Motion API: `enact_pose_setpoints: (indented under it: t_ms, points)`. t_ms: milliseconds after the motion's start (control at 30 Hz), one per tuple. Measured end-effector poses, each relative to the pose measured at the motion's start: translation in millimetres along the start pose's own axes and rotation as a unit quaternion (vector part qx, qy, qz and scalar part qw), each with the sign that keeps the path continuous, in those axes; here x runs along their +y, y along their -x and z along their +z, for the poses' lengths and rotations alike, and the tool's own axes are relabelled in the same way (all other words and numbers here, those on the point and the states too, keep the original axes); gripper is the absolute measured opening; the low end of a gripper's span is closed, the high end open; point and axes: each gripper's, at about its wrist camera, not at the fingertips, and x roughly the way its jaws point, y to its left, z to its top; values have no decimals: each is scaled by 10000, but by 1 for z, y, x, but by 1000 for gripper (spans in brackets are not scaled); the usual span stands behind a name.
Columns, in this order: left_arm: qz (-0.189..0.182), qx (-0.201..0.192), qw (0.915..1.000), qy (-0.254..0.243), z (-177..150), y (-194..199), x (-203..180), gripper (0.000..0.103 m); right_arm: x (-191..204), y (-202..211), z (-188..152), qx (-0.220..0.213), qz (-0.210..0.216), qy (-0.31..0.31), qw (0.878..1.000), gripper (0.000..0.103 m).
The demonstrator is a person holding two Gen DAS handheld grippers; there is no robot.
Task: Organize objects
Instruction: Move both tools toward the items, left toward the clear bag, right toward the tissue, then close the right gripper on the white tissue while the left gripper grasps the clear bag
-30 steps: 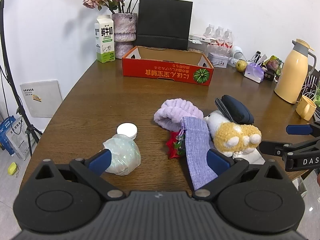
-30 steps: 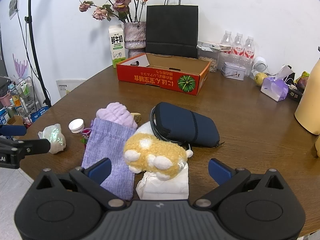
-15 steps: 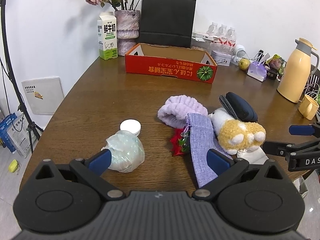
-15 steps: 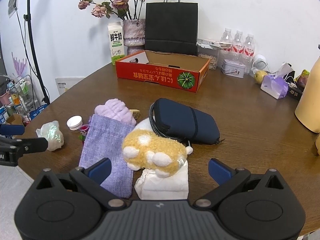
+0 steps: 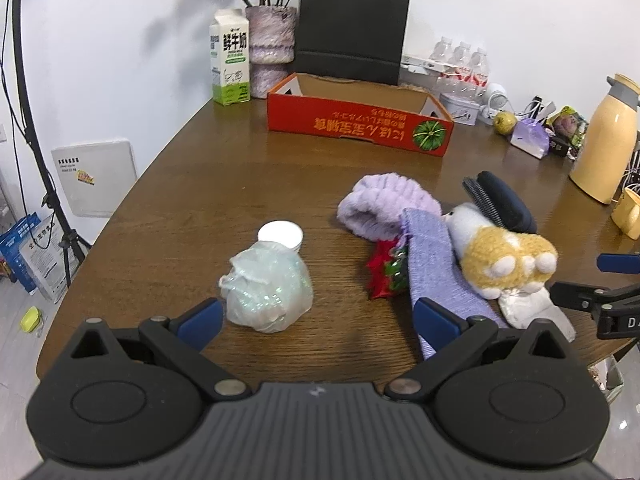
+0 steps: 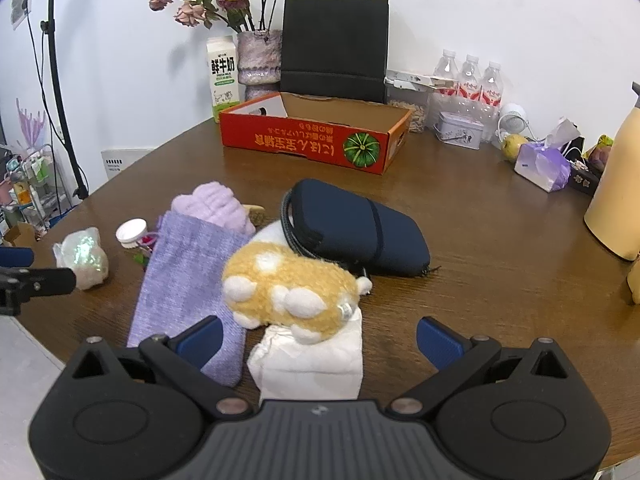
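A pile lies on the brown table (image 5: 224, 184): an iridescent bag (image 5: 266, 290), a white lid (image 5: 280, 234), a lilac fluffy band (image 5: 384, 206), a purple pouch (image 5: 436, 264), a red trinket (image 5: 386, 270), a yellow-white plush toy (image 6: 288, 280) on a white cloth (image 6: 312, 360), and a navy case (image 6: 360, 228). An open red cardboard box (image 6: 312, 140) stands behind. My left gripper (image 5: 316, 322) is open and empty, just before the bag. My right gripper (image 6: 320, 338) is open and empty, just before the plush toy.
At the back stand a milk carton (image 5: 230, 62), a flower vase (image 5: 272, 46), a black paper bag (image 6: 334, 46), water bottles (image 6: 470, 76), a tin (image 6: 460, 134) and a tissue pack (image 6: 544, 164). A yellow thermos (image 5: 610, 140) and a mug (image 5: 628, 214) stand at the right edge.
Both grippers have drawn back and risen slightly; the objects sit a little farther ahead. Nothing on the table has moved. Both stay open.
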Motion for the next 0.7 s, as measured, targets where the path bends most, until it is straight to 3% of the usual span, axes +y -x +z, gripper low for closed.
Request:
enact_pose_setpoints:
  t_ms: [700]
  points:
    - [256,99,9994,190,-14,-36,30,103,-12,-35,-21,275,-34,-146,9995,103]
